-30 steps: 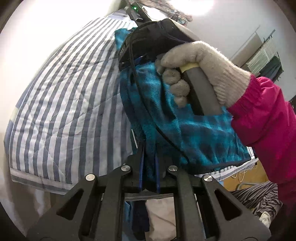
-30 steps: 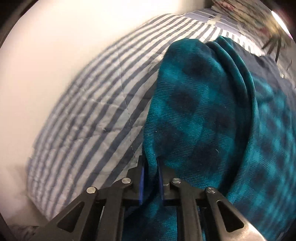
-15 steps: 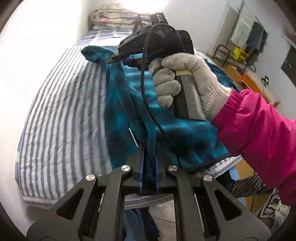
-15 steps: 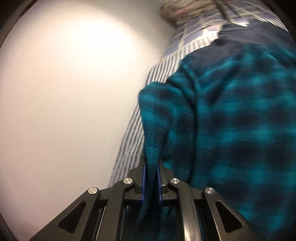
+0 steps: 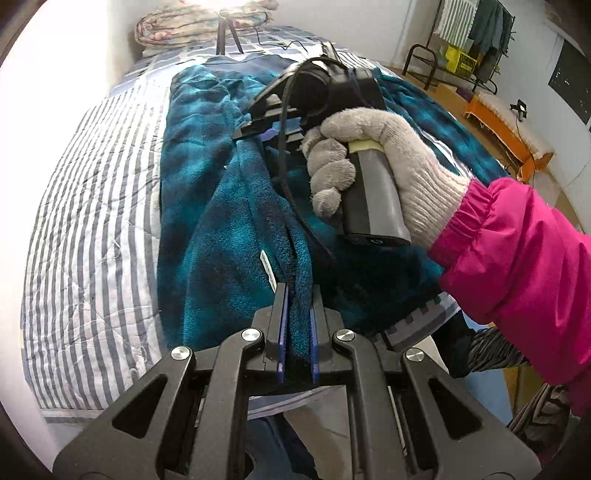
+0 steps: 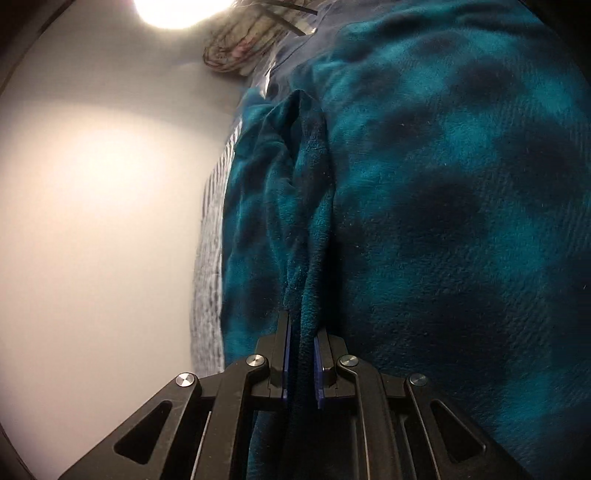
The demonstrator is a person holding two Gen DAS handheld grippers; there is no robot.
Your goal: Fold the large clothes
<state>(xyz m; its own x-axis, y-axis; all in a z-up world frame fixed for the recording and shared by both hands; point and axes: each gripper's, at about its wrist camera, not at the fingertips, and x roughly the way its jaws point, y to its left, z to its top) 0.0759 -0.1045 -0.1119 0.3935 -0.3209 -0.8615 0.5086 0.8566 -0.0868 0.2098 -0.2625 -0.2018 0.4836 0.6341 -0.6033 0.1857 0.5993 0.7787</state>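
Note:
A teal and dark blue plaid fleece garment (image 5: 207,229) lies along the striped bed (image 5: 85,221). My left gripper (image 5: 297,295) is shut on a folded edge of it near the bed's front edge. My right gripper (image 5: 258,129), held by a gloved hand (image 5: 373,155), is shut on the same edge further up the bed. In the right wrist view the right gripper (image 6: 301,325) pinches a fleece fold (image 6: 310,221), and the garment (image 6: 461,221) fills the view low over the bed.
A white wall (image 6: 103,221) runs along the bed's left side. A folded floral quilt (image 5: 199,22) and a tripod (image 5: 223,33) sit at the head of the bed. A clothes rack (image 5: 469,40) and an orange bench (image 5: 506,125) stand at the right.
Both grippers have carried the held edge across and down onto the bed. The garment now lies folded lengthwise over itself. The right gripper has dropped close to the fabric.

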